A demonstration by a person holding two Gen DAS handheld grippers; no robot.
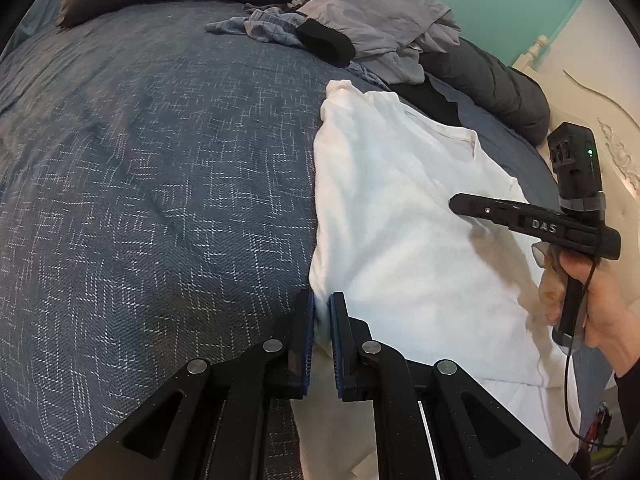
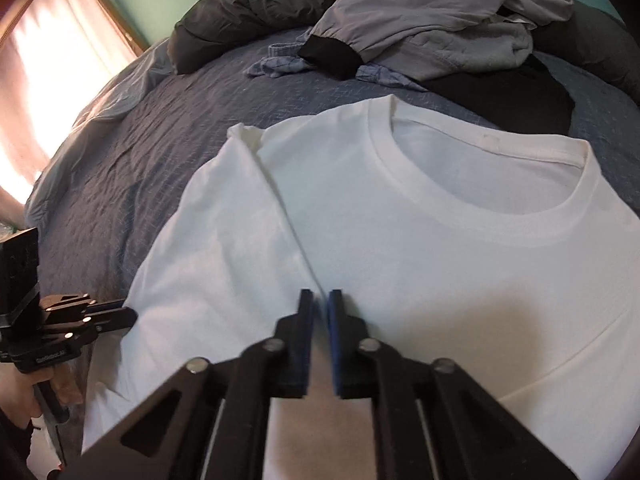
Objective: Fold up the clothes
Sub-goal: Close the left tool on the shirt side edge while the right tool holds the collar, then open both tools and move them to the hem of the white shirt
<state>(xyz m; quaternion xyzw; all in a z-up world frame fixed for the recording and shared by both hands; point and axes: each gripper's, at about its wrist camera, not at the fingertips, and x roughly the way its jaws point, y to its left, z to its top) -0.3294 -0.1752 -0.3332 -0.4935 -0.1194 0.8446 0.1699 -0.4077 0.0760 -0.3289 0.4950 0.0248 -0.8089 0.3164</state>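
nearest to the lens in the left wrist view is your left gripper point(image 1: 322, 312), and its blue pads are clamped on the near left edge of the white cotton t-shirt point(image 1: 404, 216); a small fold of cloth sits between them. it seems you hold this edge to keep the folded side in place while the other hand works.

your right gripper point(image 2: 320, 308) has its jaws together with nothing between them. it hangs over the chest of the shirt, with the tips near the crease of the fold; whether they touch the cloth you cannot tell from these views. closed like this, it probably serves as a flat tool to press or smooth the cloth, not to pick it up. in the left wrist view you see your hand point(image 1: 600, 312) around its black handle, at the right side of the shirt.

the t-shirt lies flat on the dark blue woven bedcover point(image 1: 160, 200), on the right part of the bed, with the round collar to the far side. its left side is already turned over the body, and this makes a long straight crease that runs from near the shoulder toward you. the right side looks not yet folded. the cloth is smooth, with few wrinkles.

at the far side, well apart from the shirt, lies a heap of other clothes: a grey jacket with black cuffs point(image 2: 432, 24), a blue checked garment point(image 1: 264, 26) and something black beside them.
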